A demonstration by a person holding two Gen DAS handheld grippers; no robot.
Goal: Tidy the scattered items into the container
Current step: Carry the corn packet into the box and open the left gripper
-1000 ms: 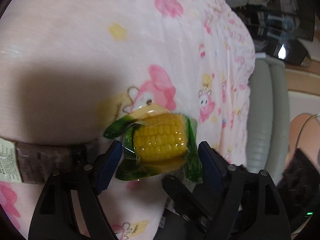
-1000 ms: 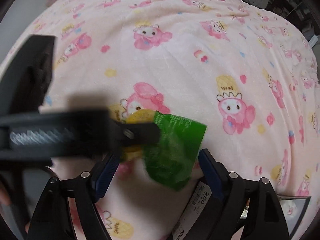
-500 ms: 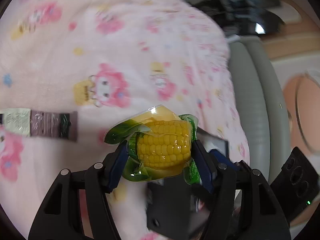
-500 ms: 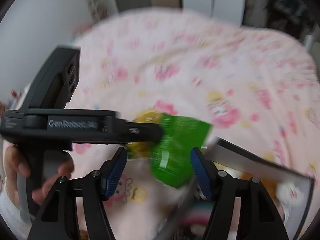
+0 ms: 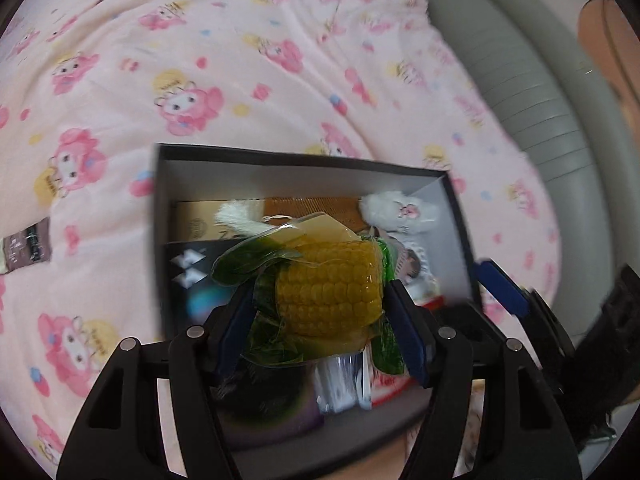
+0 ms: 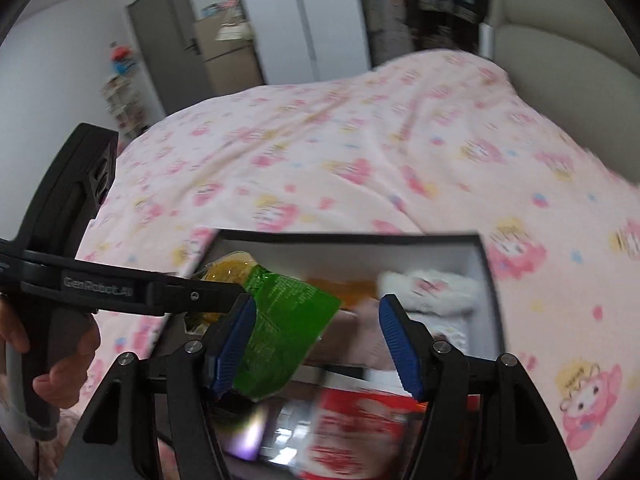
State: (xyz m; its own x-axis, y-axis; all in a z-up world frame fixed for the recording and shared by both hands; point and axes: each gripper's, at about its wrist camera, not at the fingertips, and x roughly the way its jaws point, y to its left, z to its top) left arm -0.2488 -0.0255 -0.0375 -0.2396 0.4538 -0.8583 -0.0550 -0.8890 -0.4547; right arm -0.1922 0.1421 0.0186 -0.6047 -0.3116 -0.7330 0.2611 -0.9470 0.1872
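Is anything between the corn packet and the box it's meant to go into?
Nothing visible blocks it. The left tool holds the corn packet over the open-topped box. Only items already inside, such as the white plush toy, lie beneath. The right tool straddles the packet's green end.

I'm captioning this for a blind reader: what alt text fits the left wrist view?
The left gripper holds a vacuum-packed corn cob above an open box of items on a pink cartoon-print blanket. A dark snack packet lies at left.
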